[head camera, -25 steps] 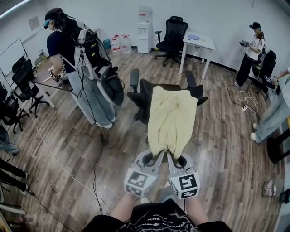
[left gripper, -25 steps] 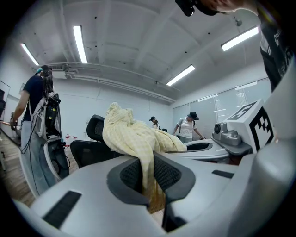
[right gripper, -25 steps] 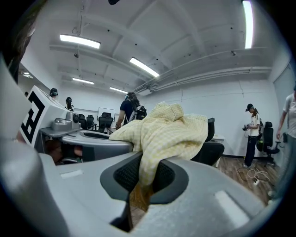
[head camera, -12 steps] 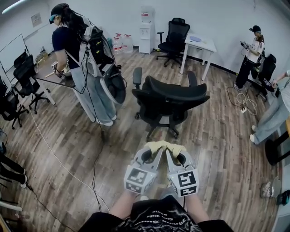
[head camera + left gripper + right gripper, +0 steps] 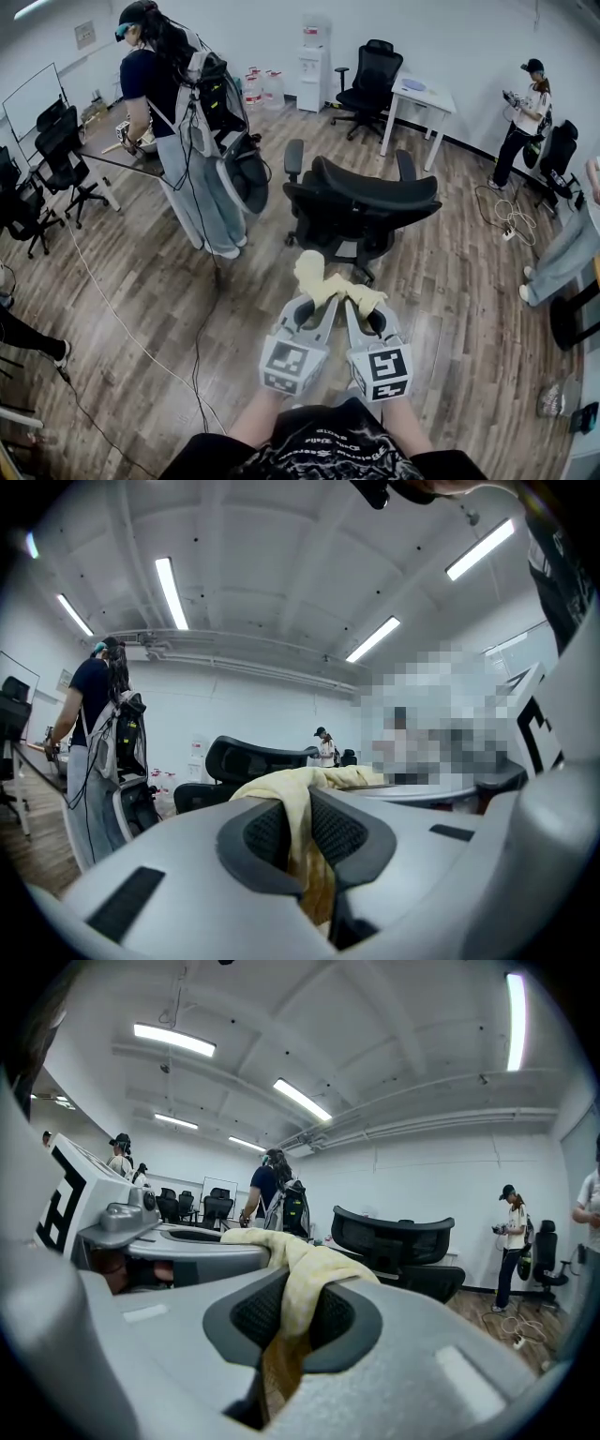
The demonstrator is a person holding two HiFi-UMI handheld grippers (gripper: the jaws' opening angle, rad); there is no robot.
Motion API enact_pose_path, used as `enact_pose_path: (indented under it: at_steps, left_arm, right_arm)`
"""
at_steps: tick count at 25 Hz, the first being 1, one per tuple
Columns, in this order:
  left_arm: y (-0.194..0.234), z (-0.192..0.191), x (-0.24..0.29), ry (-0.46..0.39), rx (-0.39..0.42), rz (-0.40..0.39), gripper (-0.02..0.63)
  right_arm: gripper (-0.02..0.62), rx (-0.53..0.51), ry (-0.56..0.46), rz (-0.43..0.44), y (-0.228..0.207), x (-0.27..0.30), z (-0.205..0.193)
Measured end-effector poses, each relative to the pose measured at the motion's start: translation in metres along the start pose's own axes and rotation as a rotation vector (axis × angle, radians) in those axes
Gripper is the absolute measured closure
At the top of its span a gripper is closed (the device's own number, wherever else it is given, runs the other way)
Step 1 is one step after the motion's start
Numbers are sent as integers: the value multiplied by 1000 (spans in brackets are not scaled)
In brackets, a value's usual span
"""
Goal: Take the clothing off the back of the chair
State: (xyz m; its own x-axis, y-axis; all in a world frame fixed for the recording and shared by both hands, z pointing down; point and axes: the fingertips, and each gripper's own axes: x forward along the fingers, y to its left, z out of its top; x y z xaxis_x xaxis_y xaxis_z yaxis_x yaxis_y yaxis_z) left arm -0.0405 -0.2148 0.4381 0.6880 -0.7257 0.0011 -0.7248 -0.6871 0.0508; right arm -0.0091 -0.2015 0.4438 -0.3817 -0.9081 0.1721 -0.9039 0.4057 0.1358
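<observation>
Our left gripper (image 5: 322,302) and right gripper (image 5: 362,304) are both clenched on the yellow clothing (image 5: 319,278). The chair (image 5: 366,199) stands beyond their tips.

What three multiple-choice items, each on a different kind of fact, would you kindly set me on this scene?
1. Where is the garment?
A. on the floor
B. in the left gripper and right gripper
C. on a desk
2. What colour is it?
A. red
B. pale yellow
C. blue
3. How is the chair back?
A. bare
B. draped
C. broken off
Answers: 1 B, both pairs of jaws pinch it; 2 B, it reads pale yellow in every view; 3 A, no cloth lies on it.
</observation>
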Motion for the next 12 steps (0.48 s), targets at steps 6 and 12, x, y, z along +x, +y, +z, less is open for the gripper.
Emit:
enact_pose_path:
  at_steps: [6,12]
  left_arm:
    - [-1,7,2,-18,43,41,572]
    - [-12,11,4,-33,31,32,572]
  right_arm:
    - [568,-7,-30,-10,-3,-2,7]
    - [568,5,-38,-23,-12,-11,8]
